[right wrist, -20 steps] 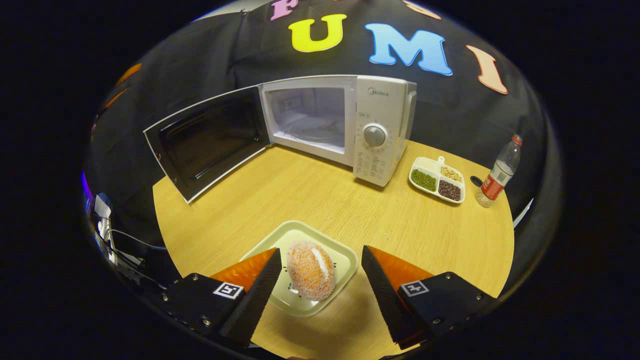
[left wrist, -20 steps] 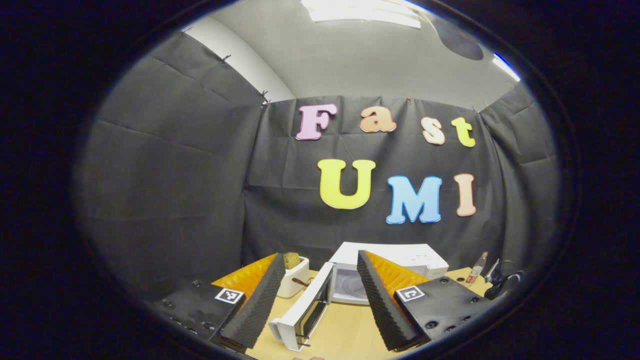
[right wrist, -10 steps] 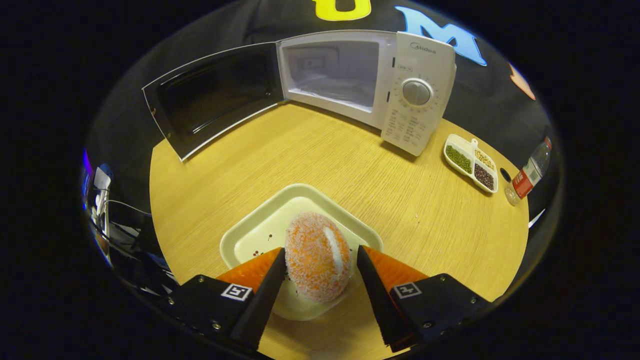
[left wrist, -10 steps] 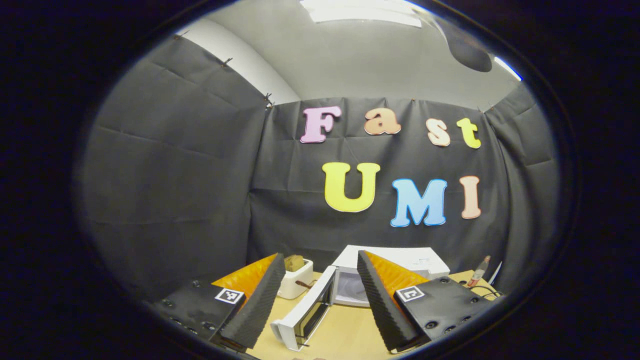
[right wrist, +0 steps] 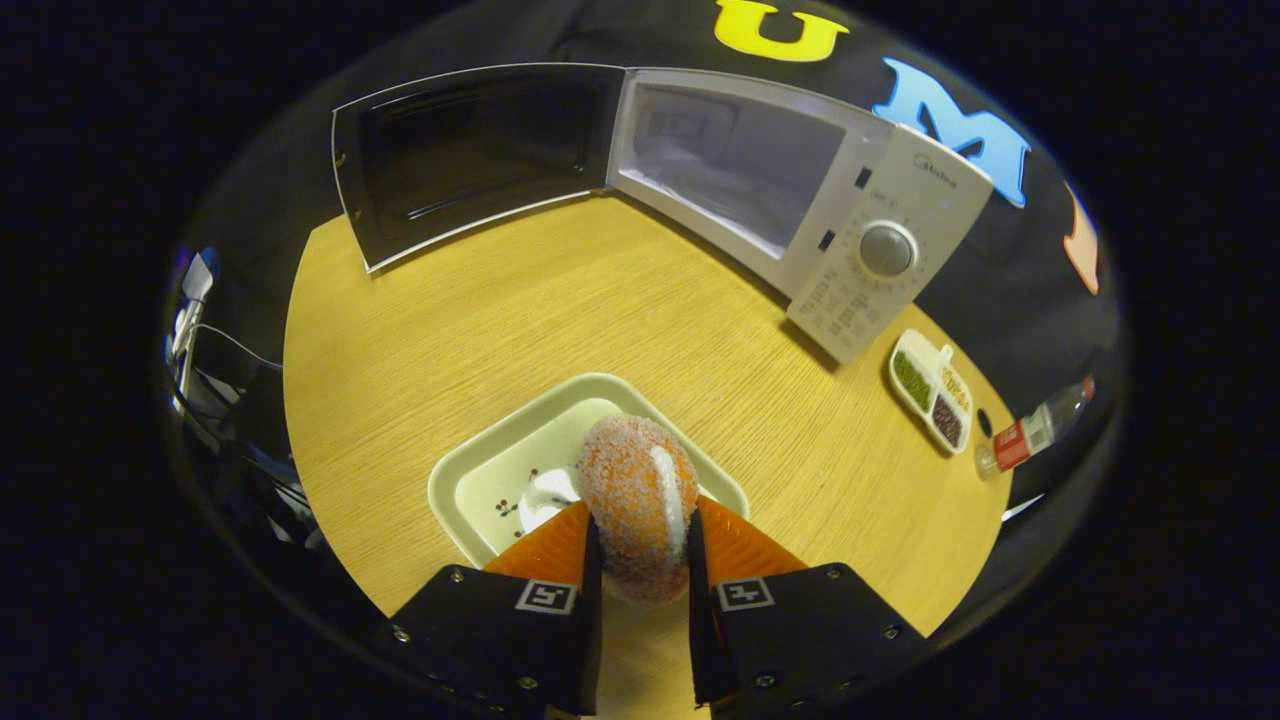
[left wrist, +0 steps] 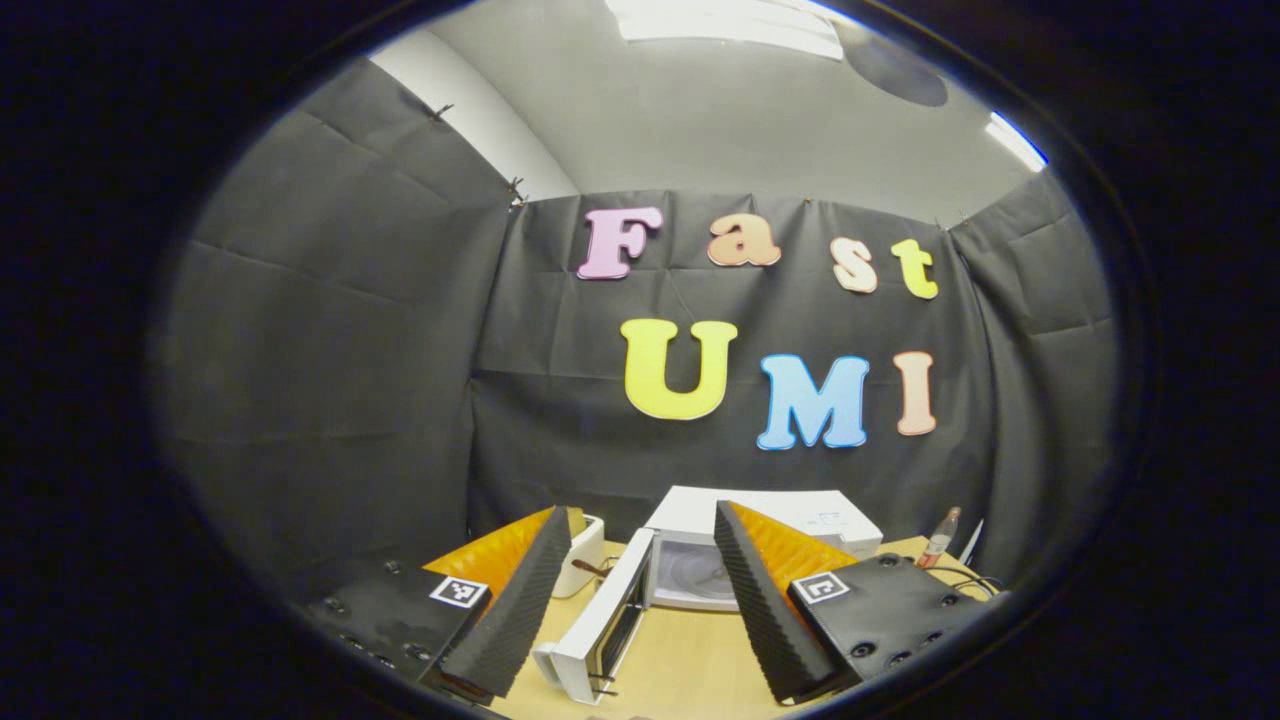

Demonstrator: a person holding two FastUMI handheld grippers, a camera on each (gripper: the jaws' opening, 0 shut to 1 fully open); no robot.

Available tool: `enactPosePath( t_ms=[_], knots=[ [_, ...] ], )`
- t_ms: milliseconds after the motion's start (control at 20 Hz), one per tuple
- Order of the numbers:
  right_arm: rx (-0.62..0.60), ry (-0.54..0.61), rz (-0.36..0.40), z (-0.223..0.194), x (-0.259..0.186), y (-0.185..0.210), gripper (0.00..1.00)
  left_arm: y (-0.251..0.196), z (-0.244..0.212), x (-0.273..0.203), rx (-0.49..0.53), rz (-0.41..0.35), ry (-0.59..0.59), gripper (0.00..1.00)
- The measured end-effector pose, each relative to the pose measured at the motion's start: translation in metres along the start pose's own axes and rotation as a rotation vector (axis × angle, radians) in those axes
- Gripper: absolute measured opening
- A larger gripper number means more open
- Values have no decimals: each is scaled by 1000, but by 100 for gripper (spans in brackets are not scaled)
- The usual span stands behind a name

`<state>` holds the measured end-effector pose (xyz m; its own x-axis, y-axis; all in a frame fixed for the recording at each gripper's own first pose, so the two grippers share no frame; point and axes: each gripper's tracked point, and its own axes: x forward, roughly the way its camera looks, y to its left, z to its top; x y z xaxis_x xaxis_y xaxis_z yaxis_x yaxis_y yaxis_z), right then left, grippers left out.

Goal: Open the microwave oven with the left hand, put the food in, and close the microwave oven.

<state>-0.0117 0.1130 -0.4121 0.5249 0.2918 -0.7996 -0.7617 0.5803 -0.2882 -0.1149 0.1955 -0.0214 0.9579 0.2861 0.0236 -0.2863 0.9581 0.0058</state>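
Observation:
A white microwave (right wrist: pixel 880 260) stands at the back of the round wooden table (right wrist: pixel 480 330), its door (right wrist: pixel 470 150) swung wide to the left and the cavity bare. The food, an orange sugar-crusted bun (right wrist: pixel 638 500), sits over a pale square tray (right wrist: pixel 480 470) near the table's front. My right gripper (right wrist: pixel 640 555) is shut on the bun, a finger pressing each side. In the left gripper view, my left gripper (left wrist: pixel 640 590) hangs open above the table, aimed at the microwave (left wrist: pixel 770 510) and its open door (left wrist: pixel 600 625), with nothing between its fingers.
A divided white dish of beans (right wrist: pixel 928 390) and a plastic bottle (right wrist: pixel 1030 435) lie right of the microwave. A white toaster (left wrist: pixel 583 548) stands left of the microwave in the left gripper view. Cables and gear (right wrist: pixel 215 400) hang off the table's left edge.
My right gripper came down around the bun and its fingers closed onto it; the view swung left. The left gripper only drifted slightly and stayed open.

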Motion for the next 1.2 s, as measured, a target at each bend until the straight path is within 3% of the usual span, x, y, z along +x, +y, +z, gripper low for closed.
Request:
enactPosePath(
  t_ms=[200,250,300,400,650,750,800,850,1200],
  knots=[
    [-220,-51,-154,51,-17,-19,36,16,2,8,3,-54,-24,95],
    [-269,-60,-188,64,-18,-24,32,23,1,9,0,-62,-25,94],
    [-323,-66,-225,78,-19,-29,36,30,1,10,-3,-66,-28,95],
    [-429,-90,-300,107,-20,-39,40,46,-1,12,-10,-59,-24,95],
    [-665,-155,-426,168,-1,-60,36,77,15,3,4,19,-52,96],
    [-753,-170,-458,187,10,-68,36,84,13,-3,10,64,-46,93],
    [-781,-180,-469,194,17,-70,36,85,14,-6,6,80,-49,96],
    [-800,-191,-481,201,23,-74,36,84,13,-10,4,94,-43,93],
    [-879,-235,-521,236,84,-93,36,92,4,-24,46,190,5,94]
  ],
)
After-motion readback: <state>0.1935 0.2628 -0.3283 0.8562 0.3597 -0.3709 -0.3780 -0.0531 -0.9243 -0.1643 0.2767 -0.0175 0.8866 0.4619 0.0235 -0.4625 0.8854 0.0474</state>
